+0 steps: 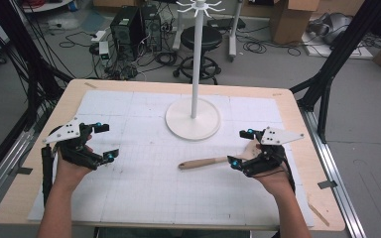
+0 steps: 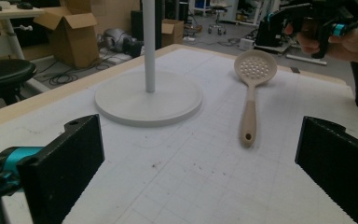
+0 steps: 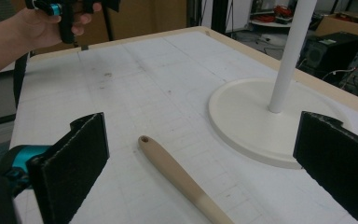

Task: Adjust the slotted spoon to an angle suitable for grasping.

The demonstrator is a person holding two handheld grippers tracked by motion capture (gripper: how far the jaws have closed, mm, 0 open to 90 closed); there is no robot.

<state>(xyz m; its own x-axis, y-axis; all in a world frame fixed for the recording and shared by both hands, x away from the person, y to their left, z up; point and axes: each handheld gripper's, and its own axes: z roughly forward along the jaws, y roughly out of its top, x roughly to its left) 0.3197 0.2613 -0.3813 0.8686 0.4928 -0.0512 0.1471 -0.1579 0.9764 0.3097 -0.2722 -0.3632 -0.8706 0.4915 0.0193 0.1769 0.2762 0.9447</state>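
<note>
Even, soft overhead light; faint shadows; slight softness, no glare

The skimmer is beige, its perforated head a shade greyer than its tan handle. The stand is plain white, pole and round base alike. The mat is white with a faint grey grid and a few dark specks. The tabletop is pale wood. Both grippers, left gripper and right gripper, are black with turquoise accents and grey plates.

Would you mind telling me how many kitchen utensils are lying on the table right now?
1: a beige slotted spoon lies flat on the white mat, beside the stand's round base, its handle reaching between the right gripper's open jaws.
</note>
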